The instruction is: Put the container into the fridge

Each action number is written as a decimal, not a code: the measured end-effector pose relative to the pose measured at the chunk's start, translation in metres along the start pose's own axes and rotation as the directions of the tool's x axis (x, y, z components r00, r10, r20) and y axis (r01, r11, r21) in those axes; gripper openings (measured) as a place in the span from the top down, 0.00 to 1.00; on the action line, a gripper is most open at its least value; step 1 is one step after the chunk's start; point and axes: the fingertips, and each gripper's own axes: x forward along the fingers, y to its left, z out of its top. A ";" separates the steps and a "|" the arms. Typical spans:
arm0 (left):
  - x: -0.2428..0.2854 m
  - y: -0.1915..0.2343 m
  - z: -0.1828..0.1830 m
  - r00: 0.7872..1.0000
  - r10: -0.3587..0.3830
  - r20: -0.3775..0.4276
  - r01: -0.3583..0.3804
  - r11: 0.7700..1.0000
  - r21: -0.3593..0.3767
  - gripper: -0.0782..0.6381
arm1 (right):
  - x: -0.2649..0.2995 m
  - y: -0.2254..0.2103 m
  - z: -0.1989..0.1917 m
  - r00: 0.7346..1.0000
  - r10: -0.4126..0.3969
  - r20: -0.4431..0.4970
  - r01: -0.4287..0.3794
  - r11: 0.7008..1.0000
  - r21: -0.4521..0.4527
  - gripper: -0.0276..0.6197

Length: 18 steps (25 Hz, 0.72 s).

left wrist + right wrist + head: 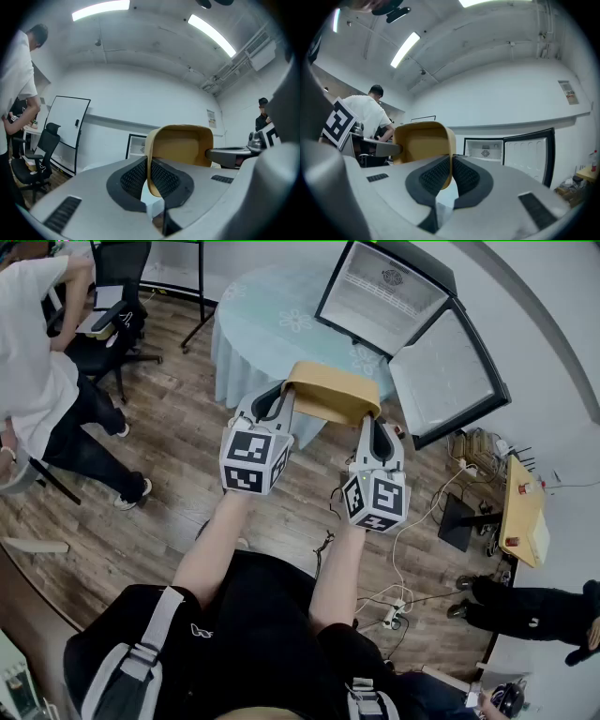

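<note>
In the head view, a person [33,381] at 9 o'clock is cut by the edge, a second person [530,610] at 4 o'clock likewise. The container [330,392] hides the near rim of the table [262,329]. The label [392,277] inside the fridge [375,310] is too small to read.

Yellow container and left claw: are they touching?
Touching. The left gripper view shows the left claw clamped on the wall of the yellow container.

Round table [262,326] in pale cloth, open fridge [389,296] on it

The tan tub-shaped container [330,390] is held aloft near the open-doored fridge [384,298].
</note>
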 end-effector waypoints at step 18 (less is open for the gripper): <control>0.024 0.032 -0.021 0.999 0.013 -0.041 -0.016 0.998 -0.060 0.87 | 0.035 0.010 -0.026 0.999 -0.013 -0.053 0.014 1.000 0.016 0.93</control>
